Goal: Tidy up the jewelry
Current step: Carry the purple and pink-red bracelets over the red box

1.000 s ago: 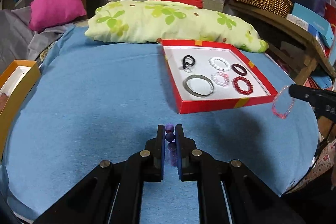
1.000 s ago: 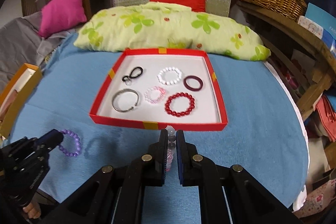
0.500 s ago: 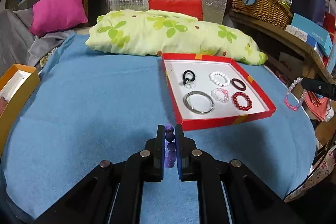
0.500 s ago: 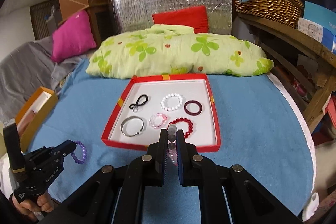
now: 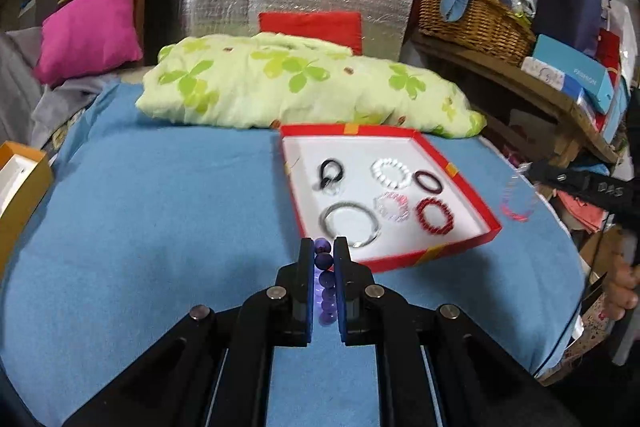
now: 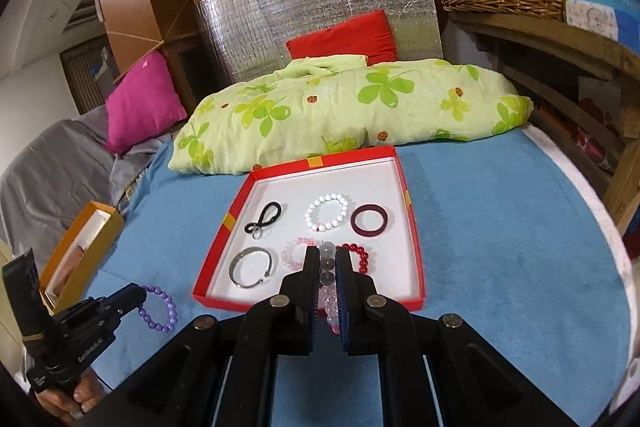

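Note:
A red tray [image 5: 460, 247] [image 6: 412, 223] with a white floor lies on the blue cloth and holds several bracelets and a black hair tie [image 6: 266, 219]. My left gripper [image 5: 324, 247] is shut on a purple bead bracelet [image 5: 325, 283], held above the cloth left of the tray's near corner; it hangs from the left gripper [image 6: 138, 297] in the right wrist view [image 6: 158, 313]. My right gripper [image 6: 328, 253] is shut on a pink and clear bead bracelet [image 6: 330, 291] above the tray's near edge; the bracelet shows blurred [image 5: 516, 201] in the left wrist view, to the right of the tray.
A green-patterned pillow [image 5: 296, 87] lies behind the tray. An orange box [image 6: 80, 259] stands at the cloth's left edge. A wooden shelf with a wicker basket [image 5: 476, 23] and boxes runs along the right. A pink cushion [image 5: 88, 27] lies at the back left.
Both grippers have risen and tilted back, each still holding its bracelet. The right gripper has moved forward over the tray's near edge. The tray's contents have not moved.

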The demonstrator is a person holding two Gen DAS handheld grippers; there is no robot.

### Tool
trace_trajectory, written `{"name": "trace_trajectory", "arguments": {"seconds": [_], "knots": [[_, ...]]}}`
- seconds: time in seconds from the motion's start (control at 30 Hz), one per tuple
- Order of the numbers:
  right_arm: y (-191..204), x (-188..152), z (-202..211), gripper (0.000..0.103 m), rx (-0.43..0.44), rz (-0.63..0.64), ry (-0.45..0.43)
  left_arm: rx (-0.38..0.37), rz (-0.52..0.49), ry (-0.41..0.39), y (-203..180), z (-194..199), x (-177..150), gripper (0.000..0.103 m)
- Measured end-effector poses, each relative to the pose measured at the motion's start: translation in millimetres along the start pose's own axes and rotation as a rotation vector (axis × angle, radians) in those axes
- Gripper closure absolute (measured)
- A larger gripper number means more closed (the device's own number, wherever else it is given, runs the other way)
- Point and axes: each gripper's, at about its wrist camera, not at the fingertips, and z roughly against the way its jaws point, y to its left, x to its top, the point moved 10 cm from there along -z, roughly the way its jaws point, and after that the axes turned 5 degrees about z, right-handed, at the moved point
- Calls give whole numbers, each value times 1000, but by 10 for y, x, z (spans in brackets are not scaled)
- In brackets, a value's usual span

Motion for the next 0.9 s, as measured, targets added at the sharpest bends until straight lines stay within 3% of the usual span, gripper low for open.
{"name": "trace_trajectory", "arguments": {"seconds": [0.23,0.5,0.9], "knots": [[44,195,-321,94,40,-17,-4,-26,-39,4,-197,-309,378,93],[-106,491,-1010,94,59,-79,55,-31,-80,18,-466,-903,753,93],[-299,715,-1713,94,30,-107,114,30,-144,98,-515,-1495,666,93]]}}
